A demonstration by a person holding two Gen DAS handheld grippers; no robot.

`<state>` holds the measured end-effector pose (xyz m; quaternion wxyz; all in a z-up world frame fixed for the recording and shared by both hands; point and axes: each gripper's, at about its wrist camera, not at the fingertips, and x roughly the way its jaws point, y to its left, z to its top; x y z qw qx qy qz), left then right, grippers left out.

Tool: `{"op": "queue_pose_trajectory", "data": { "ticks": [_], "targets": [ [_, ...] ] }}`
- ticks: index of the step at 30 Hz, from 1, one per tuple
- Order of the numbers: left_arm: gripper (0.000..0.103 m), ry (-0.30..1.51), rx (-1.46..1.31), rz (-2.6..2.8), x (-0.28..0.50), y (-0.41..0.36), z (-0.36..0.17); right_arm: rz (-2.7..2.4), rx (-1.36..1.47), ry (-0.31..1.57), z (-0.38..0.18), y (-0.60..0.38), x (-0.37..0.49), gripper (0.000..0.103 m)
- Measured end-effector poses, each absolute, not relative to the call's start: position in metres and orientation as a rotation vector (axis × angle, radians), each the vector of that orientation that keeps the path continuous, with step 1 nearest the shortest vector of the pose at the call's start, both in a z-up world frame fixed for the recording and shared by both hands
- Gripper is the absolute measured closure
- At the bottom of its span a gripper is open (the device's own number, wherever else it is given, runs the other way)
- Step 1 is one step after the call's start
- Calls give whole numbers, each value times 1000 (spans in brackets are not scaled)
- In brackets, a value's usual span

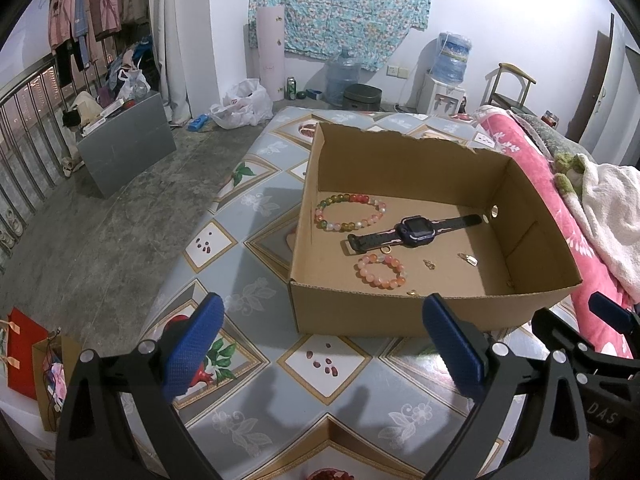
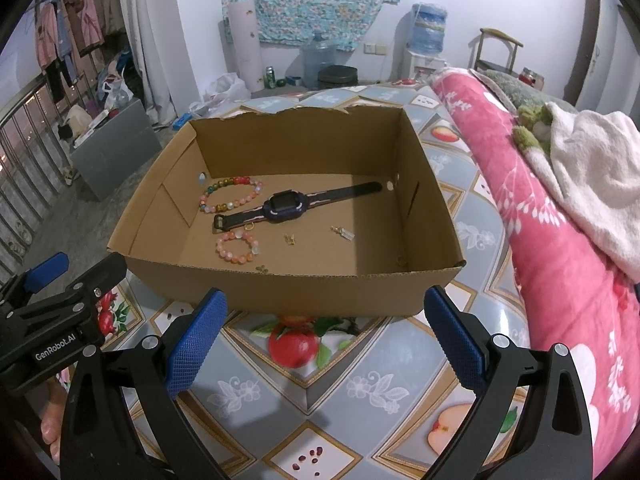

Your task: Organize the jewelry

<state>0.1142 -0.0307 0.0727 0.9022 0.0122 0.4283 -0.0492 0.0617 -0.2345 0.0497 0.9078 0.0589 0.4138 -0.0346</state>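
while both claws hang wide open and empty over the patterned tablecloth (image 2: pixel 360 392), short of the near wall of the cardboard box (image 2: pixel 280 288), every piece of jewelry in view lies on the box floor. the left gripper (image 1: pixel 324 344) and the right gripper (image 2: pixel 326 340) have nothing between their blue pads.

taking the box as landmark: the multicolour bead bracelet (image 2: pixel 232 196) lies toward its far left corner, the dark watch (image 2: pixel 286 208) stretches across its middle, the pink bead bracelet (image 2: pixel 238 249) lies just nearer than the watch's buckle end, and a small gold ring (image 2: pixel 249 227) sits at the strap's near edge, though contact cannot be made out. small gold pieces (image 2: pixel 289 239) and a little tagged charm (image 2: pixel 344 233) lie right of the pink bracelet, and another tiny gold bit (image 2: pixel 262 268) sits close to the near wall.

this fits either jewelry gathered into the box already, or jewelry waiting there to be sorted or lifted out; the pictures do not settle which.

if a pick inside the box is wanted, my judgement is to come down over the near wall from above, not through it, keep the pads well spread, and close across a bracelet's bead ring rather than its hollow. the small gold pieces look hard to pinch flat off cardboard; go slowly and do not knock their neighbours.
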Motion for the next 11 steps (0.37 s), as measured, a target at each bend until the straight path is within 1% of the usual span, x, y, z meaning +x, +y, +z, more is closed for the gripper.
{"op": "queue_pose_trajectory", "data": {
  "ticks": [11],
  "targets": [
    [5,877,21,-102,116,-35,71,-74,127,840,50,-232,51,8]
  ]
}}
